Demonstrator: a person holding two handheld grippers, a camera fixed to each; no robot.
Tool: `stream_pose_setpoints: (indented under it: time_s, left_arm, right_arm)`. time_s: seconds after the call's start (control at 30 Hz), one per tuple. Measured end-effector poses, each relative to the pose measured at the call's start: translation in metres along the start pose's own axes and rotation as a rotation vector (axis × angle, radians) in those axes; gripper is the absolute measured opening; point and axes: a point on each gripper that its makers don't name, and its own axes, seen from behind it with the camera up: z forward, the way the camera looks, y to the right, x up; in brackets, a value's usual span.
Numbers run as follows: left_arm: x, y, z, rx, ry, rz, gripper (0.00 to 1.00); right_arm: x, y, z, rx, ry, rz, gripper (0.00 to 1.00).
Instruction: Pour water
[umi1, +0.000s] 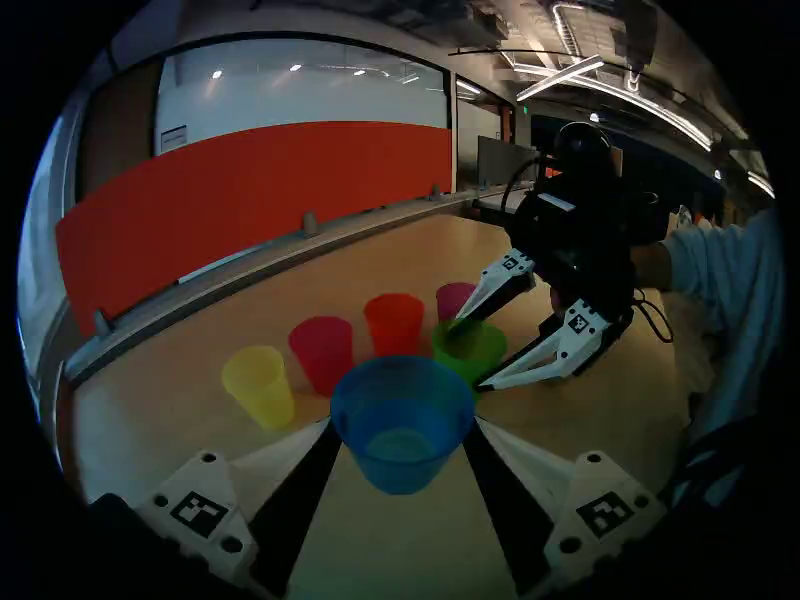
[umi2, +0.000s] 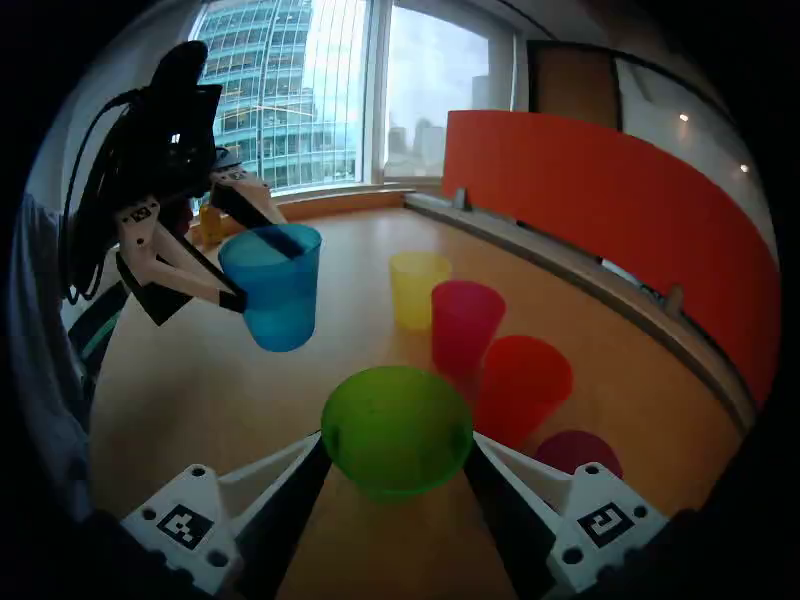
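My left gripper (umi1: 403, 425) is shut on a blue cup (umi1: 400, 460) with water in its bottom. In the right gripper view the same blue cup (umi2: 275, 300) hangs upright above the wooden table (umi2: 200, 400), with the left gripper (umi2: 271, 273) clamped on its sides. My right gripper (umi2: 397, 440) is shut on a green cup (umi2: 398, 420), which looks empty. From the left gripper view the green cup (umi1: 470, 350) stands just behind the blue one, held by the right gripper (umi1: 468, 356). I cannot tell whether the green cup rests on the table.
A row of cups stands on the table: yellow (umi1: 259, 385), crimson (umi1: 322, 352), orange-red (umi1: 394, 322) and purple (umi1: 455, 298). An orange partition (umi1: 250, 200) runs along the table's far edge. A person's sleeve (umi1: 725, 280) is at the right.
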Motion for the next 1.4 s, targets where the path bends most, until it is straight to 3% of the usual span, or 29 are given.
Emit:
stream_pose_setpoints:
  time_s: [0.3,0.83,1.07,1.4]
  left_arm:
    - [0.022,0.003,-0.011,0.020,0.053,0.009,0.84]
    - [0.066,0.006,-0.034,0.059,0.213,-0.044,0.85]
    - [0.082,0.007,-0.043,0.063,0.264,-0.062,0.85]
    - [0.092,0.005,-0.048,0.070,0.281,-0.058,0.84]
  right_arm:
    - [0.028,-0.003,-0.028,0.001,0.062,0.005,0.91]
    - [0.074,-0.011,-0.073,-0.053,0.192,-0.048,0.91]
    - [0.095,-0.017,-0.084,-0.066,0.256,-0.049,0.92]
    - [0.111,-0.022,-0.090,-0.078,0.310,-0.052,0.92]
